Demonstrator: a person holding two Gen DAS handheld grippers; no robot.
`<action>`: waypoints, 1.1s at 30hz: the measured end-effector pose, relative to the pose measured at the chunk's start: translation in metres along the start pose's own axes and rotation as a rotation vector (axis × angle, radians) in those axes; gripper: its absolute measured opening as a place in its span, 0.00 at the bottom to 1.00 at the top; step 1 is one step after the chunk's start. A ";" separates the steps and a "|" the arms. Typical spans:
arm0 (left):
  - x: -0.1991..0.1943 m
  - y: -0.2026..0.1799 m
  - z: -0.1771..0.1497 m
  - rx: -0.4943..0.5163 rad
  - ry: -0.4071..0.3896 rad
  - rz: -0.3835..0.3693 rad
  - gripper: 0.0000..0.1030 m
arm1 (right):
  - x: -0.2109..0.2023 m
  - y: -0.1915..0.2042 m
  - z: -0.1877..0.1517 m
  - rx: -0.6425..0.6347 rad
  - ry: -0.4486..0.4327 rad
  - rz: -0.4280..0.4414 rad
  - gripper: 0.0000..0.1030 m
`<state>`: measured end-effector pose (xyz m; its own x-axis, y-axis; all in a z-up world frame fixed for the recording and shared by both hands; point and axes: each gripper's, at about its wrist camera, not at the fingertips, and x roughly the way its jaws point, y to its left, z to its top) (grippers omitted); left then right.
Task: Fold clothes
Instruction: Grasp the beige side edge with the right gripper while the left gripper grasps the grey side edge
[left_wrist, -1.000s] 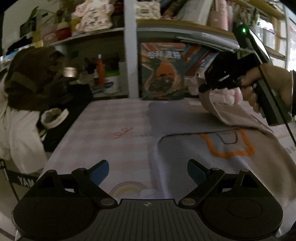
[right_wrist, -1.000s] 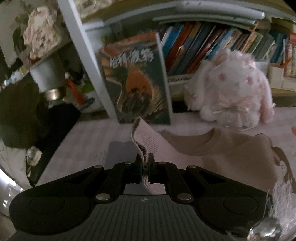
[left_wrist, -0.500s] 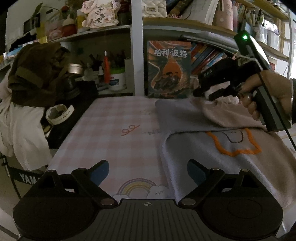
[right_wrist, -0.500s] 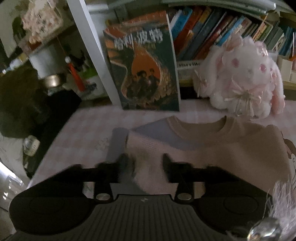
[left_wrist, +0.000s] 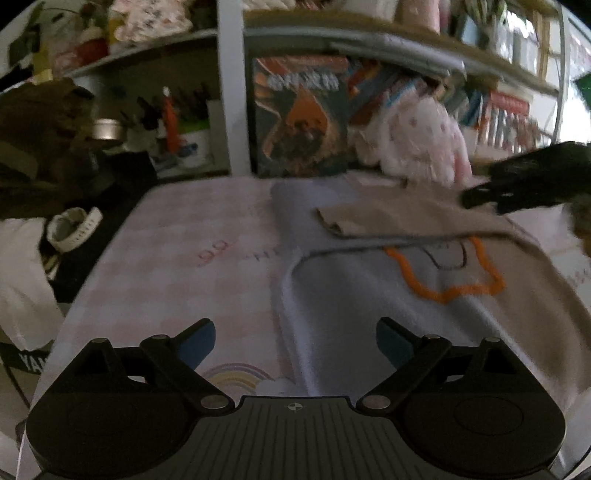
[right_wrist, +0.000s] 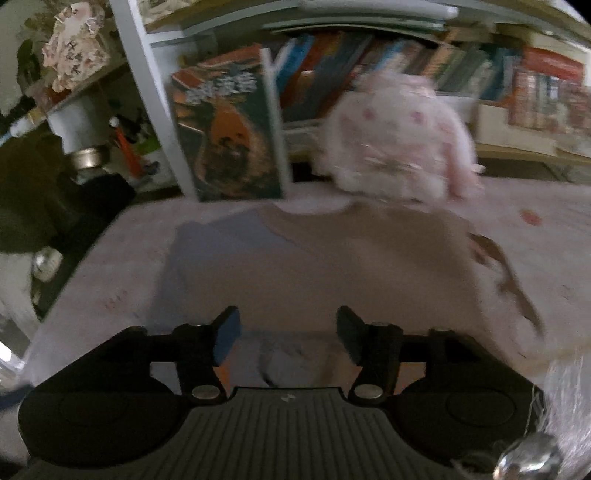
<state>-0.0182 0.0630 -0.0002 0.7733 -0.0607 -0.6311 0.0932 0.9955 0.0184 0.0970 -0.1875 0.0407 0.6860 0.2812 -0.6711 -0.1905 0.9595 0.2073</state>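
A grey and beige sweater (left_wrist: 369, 295) with an orange outline motif lies flat on the pink checked table cover (left_wrist: 184, 266). Its beige sleeve (left_wrist: 388, 219) lies folded across the chest. My left gripper (left_wrist: 295, 341) hovers open over the sweater's near left edge, nothing between its blue pads. My right gripper (right_wrist: 286, 332) has its jaws opening over the beige cloth (right_wrist: 314, 266), nothing pinched between them. In the left wrist view the right gripper (left_wrist: 509, 192) shows as a dark blur at the right edge, above the sleeve.
An upright book (left_wrist: 299, 122) and a pink plush rabbit (right_wrist: 399, 136) stand at the table's far edge below shelves of books. Dark clothes, a white watch (left_wrist: 74, 229) and a metal cup (left_wrist: 105, 129) crowd the left side.
My right gripper let go of the beige sleeve, which now lies flat across the sweater, and drew back to the right. The left gripper shifted slightly and stayed open.
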 end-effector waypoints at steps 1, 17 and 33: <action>0.002 -0.002 0.001 0.004 0.008 -0.005 0.93 | -0.008 -0.006 -0.008 -0.002 0.000 -0.015 0.66; 0.006 -0.032 -0.007 -0.133 0.154 0.031 0.94 | -0.091 -0.090 -0.092 0.034 0.066 -0.151 0.75; -0.037 -0.069 -0.037 -0.206 0.103 0.195 0.95 | -0.123 -0.128 -0.148 0.108 0.101 -0.116 0.88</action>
<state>-0.0765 -0.0012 -0.0064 0.6954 0.1298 -0.7068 -0.1878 0.9822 -0.0044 -0.0669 -0.3427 -0.0087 0.6242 0.1738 -0.7616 -0.0341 0.9801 0.1957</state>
